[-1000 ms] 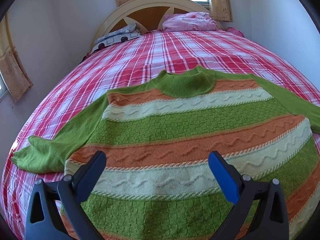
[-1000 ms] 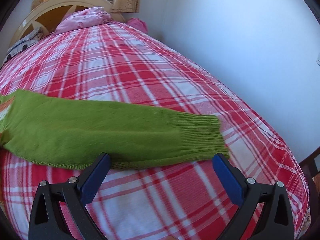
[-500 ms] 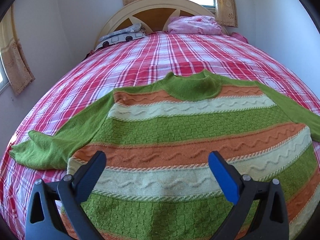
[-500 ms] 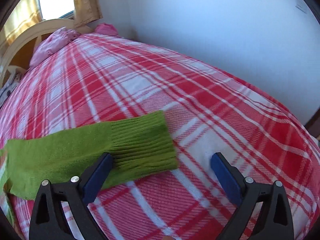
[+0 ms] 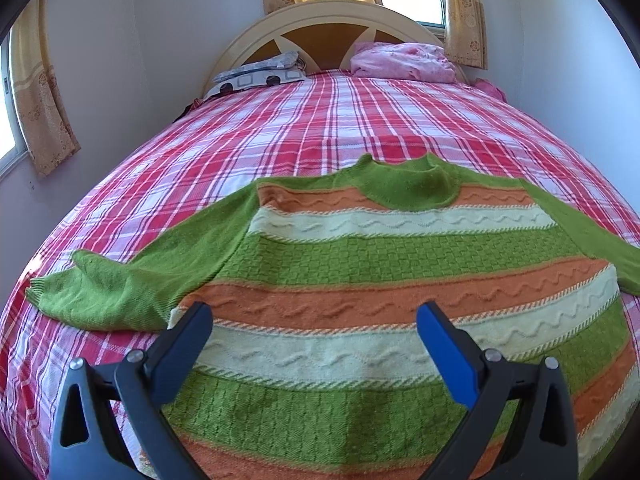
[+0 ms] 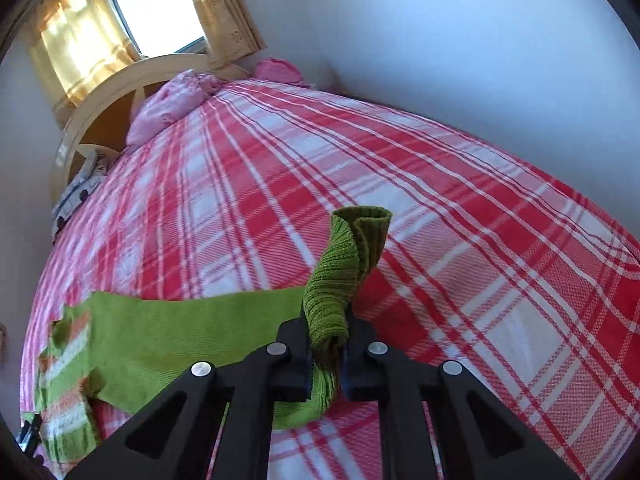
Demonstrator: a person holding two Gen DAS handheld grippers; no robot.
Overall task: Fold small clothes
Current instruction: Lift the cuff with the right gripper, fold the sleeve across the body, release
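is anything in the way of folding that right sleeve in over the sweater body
Nothing visible blocks it. The right gripper is shut on the sleeve cuff, and only bare plaid bedspread and the sleeve itself lie between it and the striped sweater. The left gripper hovers open over the sweater's lower part.

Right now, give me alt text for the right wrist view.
The right gripper is shut on the ribbed green sleeve cuff of a striped sweater, the cuff standing up above the jaws. Behind lies a red plaid bedspread, with a pink pillow at the headboard.
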